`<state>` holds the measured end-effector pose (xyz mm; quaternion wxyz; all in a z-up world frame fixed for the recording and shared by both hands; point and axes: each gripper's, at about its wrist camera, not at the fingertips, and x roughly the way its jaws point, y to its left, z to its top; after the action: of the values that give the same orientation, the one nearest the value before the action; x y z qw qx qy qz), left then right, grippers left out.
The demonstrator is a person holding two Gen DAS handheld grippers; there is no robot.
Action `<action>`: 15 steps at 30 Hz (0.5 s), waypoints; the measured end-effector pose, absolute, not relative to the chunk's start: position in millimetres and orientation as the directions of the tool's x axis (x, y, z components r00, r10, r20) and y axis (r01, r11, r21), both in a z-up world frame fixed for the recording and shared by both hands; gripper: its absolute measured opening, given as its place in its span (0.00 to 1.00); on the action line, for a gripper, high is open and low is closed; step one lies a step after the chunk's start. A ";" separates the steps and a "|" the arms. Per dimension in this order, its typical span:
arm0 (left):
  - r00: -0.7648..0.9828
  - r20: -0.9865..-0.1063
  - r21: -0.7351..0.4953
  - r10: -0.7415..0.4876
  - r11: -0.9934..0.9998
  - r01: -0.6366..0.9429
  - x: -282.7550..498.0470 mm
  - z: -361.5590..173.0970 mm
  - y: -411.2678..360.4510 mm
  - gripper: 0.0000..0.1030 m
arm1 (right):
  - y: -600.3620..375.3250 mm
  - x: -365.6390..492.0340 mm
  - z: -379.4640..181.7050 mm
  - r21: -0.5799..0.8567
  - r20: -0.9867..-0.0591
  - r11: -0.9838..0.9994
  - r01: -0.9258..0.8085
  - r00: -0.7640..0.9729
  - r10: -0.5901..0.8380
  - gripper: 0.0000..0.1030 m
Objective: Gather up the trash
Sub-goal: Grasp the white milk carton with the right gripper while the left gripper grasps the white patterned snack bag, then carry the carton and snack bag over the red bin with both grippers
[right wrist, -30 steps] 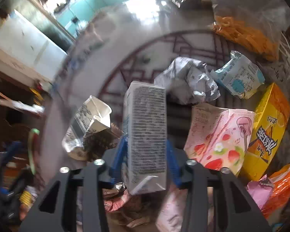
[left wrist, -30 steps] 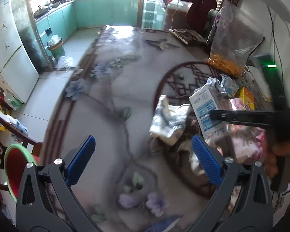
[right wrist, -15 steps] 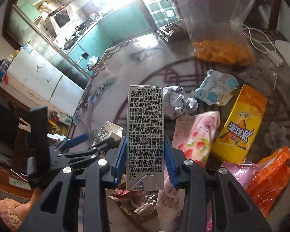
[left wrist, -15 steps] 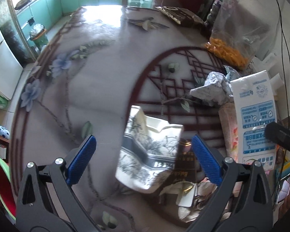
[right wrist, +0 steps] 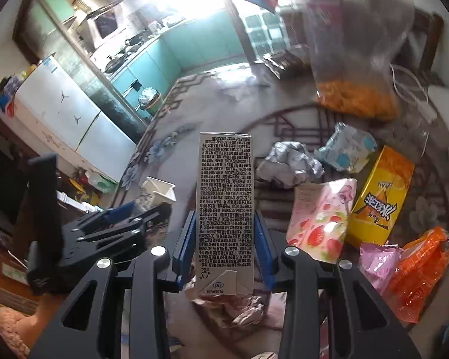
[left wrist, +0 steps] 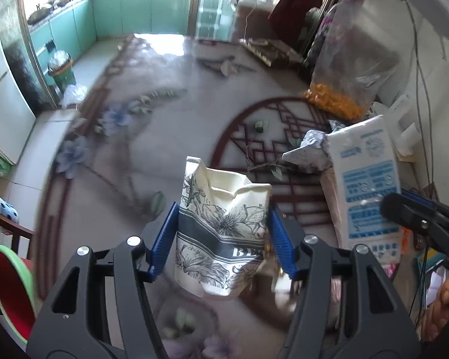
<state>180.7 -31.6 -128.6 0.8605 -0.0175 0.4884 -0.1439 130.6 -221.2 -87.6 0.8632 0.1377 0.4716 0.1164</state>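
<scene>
My left gripper (left wrist: 223, 236) is shut on a crumpled white paper cup with black flower print (left wrist: 221, 227) and holds it above the patterned table (left wrist: 140, 137). My right gripper (right wrist: 224, 248) is shut on a tall white milk carton (right wrist: 224, 209), held upright above the trash pile. In the left wrist view that carton (left wrist: 366, 185) shows at right with the right gripper (left wrist: 422, 221) on it. In the right wrist view the left gripper (right wrist: 128, 218) holds the cup (right wrist: 157, 191) at lower left.
On the table lie crumpled foil (right wrist: 289, 161), a blue-white wrapper (right wrist: 345, 146), a pink strawberry carton (right wrist: 320, 218), a yellow box (right wrist: 380, 200), pink and orange wrappers (right wrist: 416, 266) and a clear bag of orange snacks (right wrist: 356, 101). A red-green bowl (left wrist: 9, 293) is at far left.
My left gripper has shut on the paper cup and lifted it off the table. My right gripper still holds the carton, raised a little.
</scene>
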 end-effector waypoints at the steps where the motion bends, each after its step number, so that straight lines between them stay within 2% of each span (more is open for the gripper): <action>1: 0.486 -0.832 -0.173 -0.267 0.958 0.230 175.4 -124.1 -26.9 0.56 | -215.5 126.2 -83.7 0.342 -0.780 0.936 -0.081 0.531 0.331 0.34; 8: 0.525 -0.810 -0.167 -0.261 0.961 0.221 123.9 -101.1 13.5 0.56 | -177.9 103.8 -66.6 0.318 -0.772 0.938 -0.135 0.537 0.339 0.34; 15: 0.555 -0.796 -0.195 -0.244 0.970 0.146 90.6 -90.4 65.9 0.56 | -134.6 85.3 -58.1 0.296 -0.769 0.934 -0.198 0.531 0.356 0.34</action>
<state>90.6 65.9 -90.4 0.8801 -0.0532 0.4587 -0.1106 85.3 -134.6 -58.1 0.8707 0.0868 0.4572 0.1590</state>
